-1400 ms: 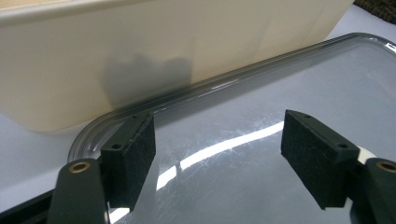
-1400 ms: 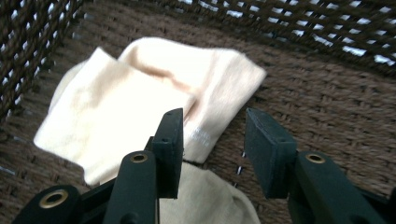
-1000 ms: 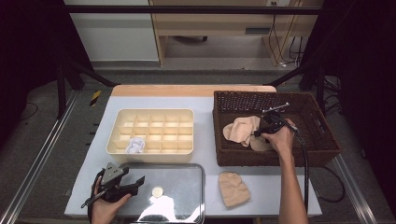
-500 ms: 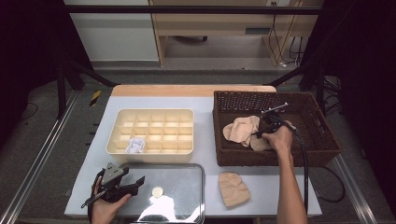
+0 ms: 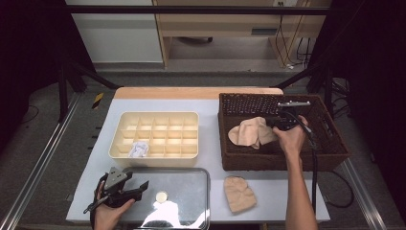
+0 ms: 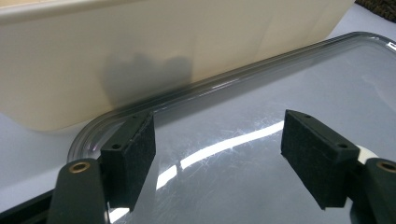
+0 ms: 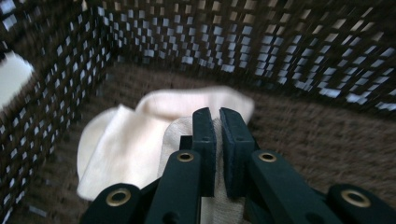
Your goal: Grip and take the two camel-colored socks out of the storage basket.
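Nearest to me, my left gripper (image 5: 125,189) rested at the front-left corner of the table (image 5: 210,103), its jaws standing wide apart with nothing between them, poised just over the clear plastic lid (image 6: 261,154) that lay flat there. I judged it was parked out of the way while the other hand worked. A small round thing (image 5: 162,196) showed on or under that lid; I could not tell which. Beside the lid, toward my right, one beige sock (image 5: 240,193) lay loose on the table.

Past the lid sat the cream divided organizer (image 5: 154,118), with a crumpled white scrap (image 5: 138,149) in one of its front-left cells; the rest of the cells looked empty.

To the right stood the dark wicker basket (image 5: 330,158). My right gripper (image 7: 217,140) reached down into it, and its jaws had just been closing: they were now clamped on a fold of a beige sock (image 7: 116,154) in the middle of the basket, the fabric pinched between the pads. I gripped a raised fold, I think, so that one piece would lift free of the heap. The basket's tall woven walls hemmed the gripper in, and its cable (image 5: 313,158) trailed over the near rim.
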